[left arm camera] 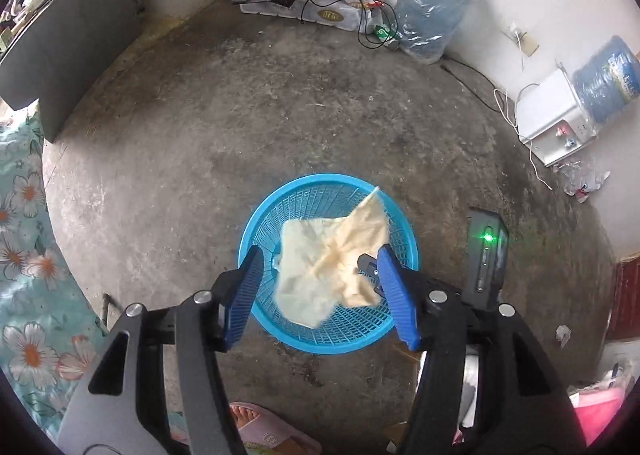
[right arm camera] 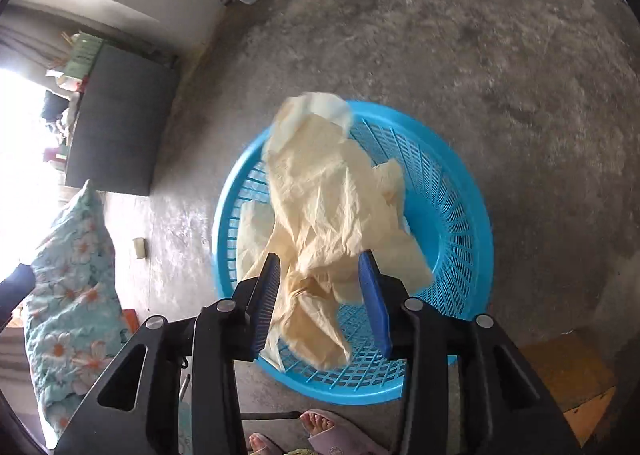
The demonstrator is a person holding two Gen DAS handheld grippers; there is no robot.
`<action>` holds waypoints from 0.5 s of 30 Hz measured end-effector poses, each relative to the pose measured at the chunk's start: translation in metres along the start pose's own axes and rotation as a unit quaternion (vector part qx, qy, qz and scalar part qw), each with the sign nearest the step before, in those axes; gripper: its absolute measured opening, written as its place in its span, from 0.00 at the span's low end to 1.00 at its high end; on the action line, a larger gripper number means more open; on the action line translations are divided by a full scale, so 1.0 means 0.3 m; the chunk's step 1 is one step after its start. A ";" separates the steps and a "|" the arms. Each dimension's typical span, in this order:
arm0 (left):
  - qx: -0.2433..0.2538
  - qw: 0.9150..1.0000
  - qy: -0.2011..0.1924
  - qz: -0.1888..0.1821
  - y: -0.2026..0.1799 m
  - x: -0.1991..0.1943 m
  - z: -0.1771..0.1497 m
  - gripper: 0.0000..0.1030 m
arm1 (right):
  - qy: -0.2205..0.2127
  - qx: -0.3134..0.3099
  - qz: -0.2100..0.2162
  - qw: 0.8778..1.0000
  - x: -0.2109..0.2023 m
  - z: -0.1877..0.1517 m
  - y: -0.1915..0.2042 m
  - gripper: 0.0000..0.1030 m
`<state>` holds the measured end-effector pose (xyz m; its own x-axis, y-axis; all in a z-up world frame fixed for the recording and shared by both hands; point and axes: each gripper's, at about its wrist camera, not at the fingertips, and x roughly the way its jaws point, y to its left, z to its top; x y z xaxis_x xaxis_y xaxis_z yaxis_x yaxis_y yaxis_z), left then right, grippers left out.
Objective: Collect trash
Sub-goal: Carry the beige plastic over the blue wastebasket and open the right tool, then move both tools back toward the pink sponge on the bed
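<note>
Between open tool (right arm camera: 320, 291) pads: crumpled paper (right arm camera: 328, 207).

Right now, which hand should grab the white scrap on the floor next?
Right, probably. In the left view the scrap lies past the right gripper, away from the left gripper. Both are open over the basket.

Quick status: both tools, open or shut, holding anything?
Left tool: open, holding nothing; paper over the basket.
Right tool: open, paper loose between its fingers.
</note>
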<state>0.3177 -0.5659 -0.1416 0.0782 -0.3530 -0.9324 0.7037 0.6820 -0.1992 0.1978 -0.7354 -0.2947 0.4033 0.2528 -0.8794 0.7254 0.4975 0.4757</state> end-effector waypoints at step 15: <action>0.041 0.983 -0.171 -0.062 0.083 -0.731 -0.245 0.71 | -0.078 -0.080 0.049 0.993 -0.341 -0.166 0.107 0.43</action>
<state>0.2661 -0.4245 0.0358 0.2100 -0.6342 -0.7441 0.7763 0.5708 -0.2674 0.1522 -0.7040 -0.1904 0.5583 0.1822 -0.8094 0.5852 0.6050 0.5399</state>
